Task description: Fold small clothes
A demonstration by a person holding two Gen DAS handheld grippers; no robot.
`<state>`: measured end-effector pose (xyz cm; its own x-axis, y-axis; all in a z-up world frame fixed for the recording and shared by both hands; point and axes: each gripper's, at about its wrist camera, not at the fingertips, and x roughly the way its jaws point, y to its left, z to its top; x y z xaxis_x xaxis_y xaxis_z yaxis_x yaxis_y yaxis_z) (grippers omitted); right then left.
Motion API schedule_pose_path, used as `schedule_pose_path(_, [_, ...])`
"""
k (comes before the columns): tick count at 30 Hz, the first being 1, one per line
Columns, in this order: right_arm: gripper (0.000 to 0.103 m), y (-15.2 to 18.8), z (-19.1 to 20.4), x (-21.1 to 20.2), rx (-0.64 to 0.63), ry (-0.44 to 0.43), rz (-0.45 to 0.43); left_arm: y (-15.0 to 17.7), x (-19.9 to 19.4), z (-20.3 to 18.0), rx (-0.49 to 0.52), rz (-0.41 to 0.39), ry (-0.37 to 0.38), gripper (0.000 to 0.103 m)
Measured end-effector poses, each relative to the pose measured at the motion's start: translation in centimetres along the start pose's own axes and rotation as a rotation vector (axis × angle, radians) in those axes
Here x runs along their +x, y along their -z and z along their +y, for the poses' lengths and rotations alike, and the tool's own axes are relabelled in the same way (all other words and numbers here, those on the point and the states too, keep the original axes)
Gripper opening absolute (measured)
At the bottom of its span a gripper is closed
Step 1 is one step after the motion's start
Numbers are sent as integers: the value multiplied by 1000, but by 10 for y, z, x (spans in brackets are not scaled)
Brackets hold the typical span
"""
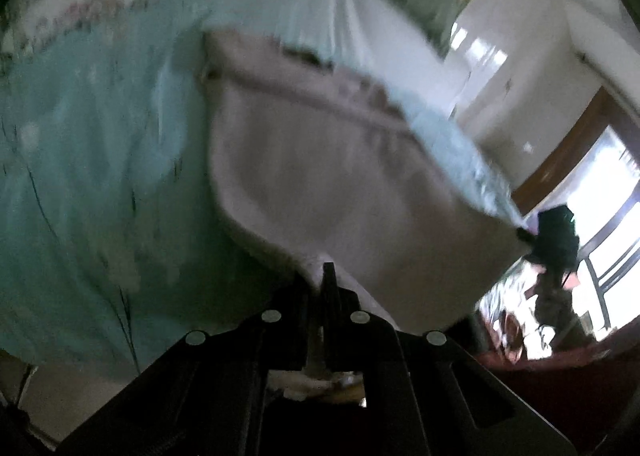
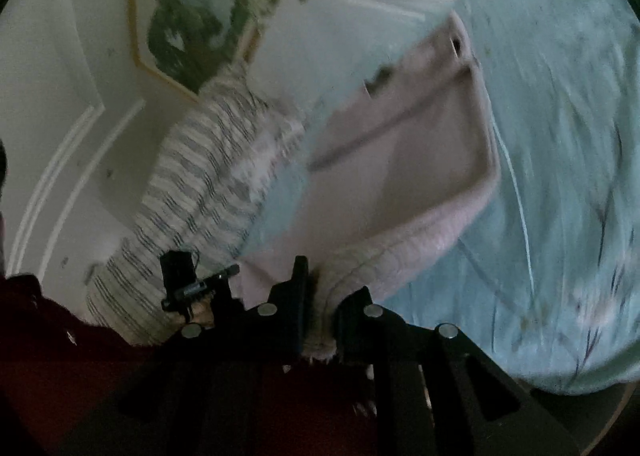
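Note:
A small pale pink garment is held up above the light blue bedspread, stretched between both grippers. My left gripper is shut on one lower corner of it. My right gripper is shut on the other corner, where the quilted pink fabric bunches between the fingers. The right gripper also shows in the left wrist view, far right, at the garment's corner. The left gripper shows in the right wrist view. Both views are motion-blurred.
The blue floral bedspread lies under the garment. A striped pillow sits by the white wall. A framed picture hangs above. A doorway and bright window are at right.

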<state>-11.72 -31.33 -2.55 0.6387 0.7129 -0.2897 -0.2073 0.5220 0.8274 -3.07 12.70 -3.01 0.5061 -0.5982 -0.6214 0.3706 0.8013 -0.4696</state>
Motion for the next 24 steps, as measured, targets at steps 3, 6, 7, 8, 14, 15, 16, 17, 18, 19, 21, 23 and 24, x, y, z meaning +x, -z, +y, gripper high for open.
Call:
schedule_pose_path(3, [13, -25, 6, 1, -20, -6, -64, -25, -13, -7, 2, -88, 4, 4])
schedule_pose_path(6, [12, -50, 7, 4, -41, -2, -108, -52, -16, -12, 16, -155, -1, 4])
schedule_pose_path(7, [12, -62, 6, 7, -48, 4, -128, -61, -14, -11, 20, -173, -7, 3])
schedule_pose_path(8, [12, -71, 4, 10, -52, 5, -145, -70, -13, -10, 20, -191, -15, 4])
schedule_pose_path(14, [11, -146, -15, 36, -75, 92, -214, -135, 16, -1, -15, -283, -40, 3])
schedule_pose_path(15, [11, -159, -18, 43, -80, 118, -212, -148, 24, 1, -23, -286, -54, 3])
schedule_pose_path(16, [11, -173, -21, 51, -83, 140, -212, -163, 32, 3, -24, -289, -79, 3])
schedule_pose_path(17, [11, -183, -25, 56, -83, 150, -215, -174, 40, 4, -23, -291, -99, 3])
schedule_pose_path(18, [11, -194, -29, 62, -79, 158, -219, -188, 49, 10, -25, -287, -121, 3])
schedule_pose_path(19, [11, -206, -34, 70, -74, 170, -222, -198, 56, 14, -30, -282, -134, 3])
schedule_pose_path(21, [11, -228, -43, 83, -64, 193, -227, -218, 69, 21, -35, -279, -166, 3])
schedule_pose_path(23, [11, -246, -51, 97, -54, 215, -224, -235, 84, 26, -39, -271, -192, 3])
schedule_pose_path(24, [11, -252, -54, 101, -52, 221, -222, -246, 93, 30, -45, -264, -206, 3])
